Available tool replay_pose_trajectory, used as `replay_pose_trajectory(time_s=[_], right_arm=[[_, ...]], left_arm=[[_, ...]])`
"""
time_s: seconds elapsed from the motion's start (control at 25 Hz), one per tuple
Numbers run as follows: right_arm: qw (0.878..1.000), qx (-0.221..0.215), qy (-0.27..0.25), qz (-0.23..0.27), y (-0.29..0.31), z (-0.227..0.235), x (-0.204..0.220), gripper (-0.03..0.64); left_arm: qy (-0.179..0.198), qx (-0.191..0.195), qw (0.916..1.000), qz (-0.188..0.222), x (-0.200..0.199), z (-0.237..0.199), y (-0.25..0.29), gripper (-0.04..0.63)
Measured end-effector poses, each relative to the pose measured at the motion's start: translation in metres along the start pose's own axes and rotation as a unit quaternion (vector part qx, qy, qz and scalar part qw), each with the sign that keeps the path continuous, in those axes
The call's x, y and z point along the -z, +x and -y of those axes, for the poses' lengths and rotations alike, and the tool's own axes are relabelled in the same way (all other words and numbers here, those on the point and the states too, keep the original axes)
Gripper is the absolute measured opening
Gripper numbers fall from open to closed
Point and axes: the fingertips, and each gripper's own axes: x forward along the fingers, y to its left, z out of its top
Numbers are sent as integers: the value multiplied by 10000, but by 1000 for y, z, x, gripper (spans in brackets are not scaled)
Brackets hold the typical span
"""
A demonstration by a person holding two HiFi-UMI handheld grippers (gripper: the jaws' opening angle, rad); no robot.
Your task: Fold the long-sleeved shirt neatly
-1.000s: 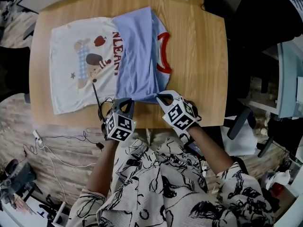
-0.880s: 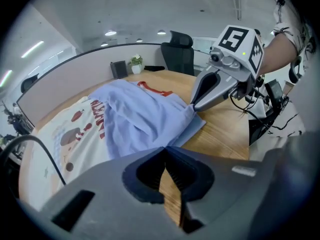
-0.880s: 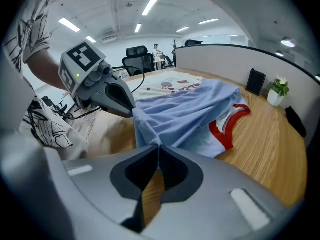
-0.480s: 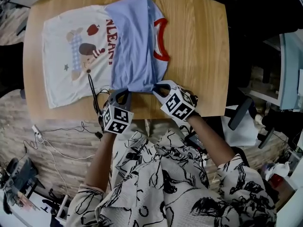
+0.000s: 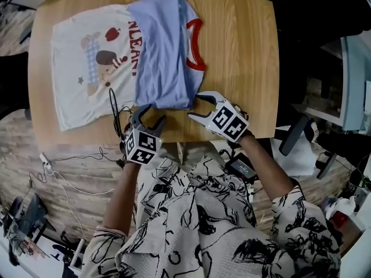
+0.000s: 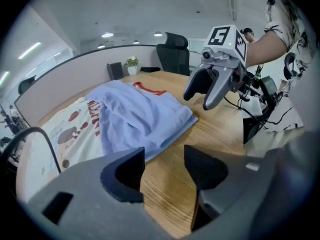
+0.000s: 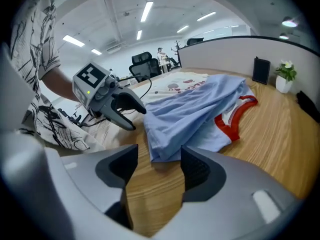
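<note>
The right gripper (image 7: 159, 160) has just been opening, its fingers (image 7: 199, 173) empty over wooden tabletop (image 7: 280, 134), just short of the shirt (image 7: 195, 109); the left gripper (image 7: 136, 118) is left of the shirt.

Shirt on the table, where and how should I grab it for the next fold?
Probably the shirt's white hem, one claw at each corner, coming in low from the head view's left. That end lies flat and unfolded, its edge free on the table; the blue folded part is already stacked. The left claw and the right claw have just been opening, nothing between them.
</note>
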Motion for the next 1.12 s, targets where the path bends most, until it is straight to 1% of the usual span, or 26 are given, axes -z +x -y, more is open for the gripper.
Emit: replay_pose_trajectory(time_s=[0.08, 0.16, 0.2, 0.24, 0.28, 0.32, 0.36, 0.48, 0.56, 0.72, 0.8, 0.88, 0.96, 1.0, 1.04, 1.12], right_arm=[[9982, 111, 163, 571, -11, 6, -21, 272], [9915, 178, 404, 1223, -21, 12, -44, 192], [9891, 186, 497, 1372, -21, 14, -50, 145], [9891, 190, 537, 1358, -17, 16, -51, 105], [9909, 206, 516, 1224, -10, 17, -48, 65], [9934, 232, 447, 1030, -1, 17, -43, 27], [9957, 259, 359, 819, 8, 17, -37, 9], [9990, 328, 165, 256, 27, 13, -16, 9], [9992, 377, 127, 17, 31, 13, -3, 11], [9987, 388, 316, 22, 31, 13, 7, 9], [9987, 368, 352, 77, 27, 13, 3, 25], [9975, 404, 465, 351, 13, 17, -9, 57], [9933, 466, 616, 861, -8, 24, -28, 68], [9900, 489, 663, 1141, -21, 28, -39, 85], [9864, 513, 690, 1402, -33, 32, -49, 119], [9787, 618, 726, 1819, -55, 41, -67, 160]], left_arm=[[-174, -112, 9989, 412, -15, -7, -12, 260], [-404, -150, 9947, 936, -37, -15, -25, 247], [-479, -101, 9924, 1128, -46, -17, -28, 218], [-516, -13, 9913, 1212, -52, -18, -27, 202], [-523, 91, 9916, 1181, -54, -16, -22, 199], [-518, 183, 9927, 1070, -51, -13, -14, 198], [-525, 251, 9940, 927, -46, -11, -6, 197], [-644, 327, 9957, 584, -27, -5, 8, 128], [-717, 346, 9958, 451, -16, -3, 11, 106], [-799, 399, 9955, 326, -2, 2, 15, 110], [-725, 442, 9957, 366, -6, 2, 14, 139], [-681, 422, 9955, 499, -16, 1, 3, 174], [-794, 268, 9935, 775, -28, -5, -14, 193], [-900, 145, 9914, 942, -33, -10, -23, 202], [-1017, -9, 9886, 1108, -37, -16, -34, 208], [-1256, -391, 9813, 1402, -44, -32, -57, 218]])
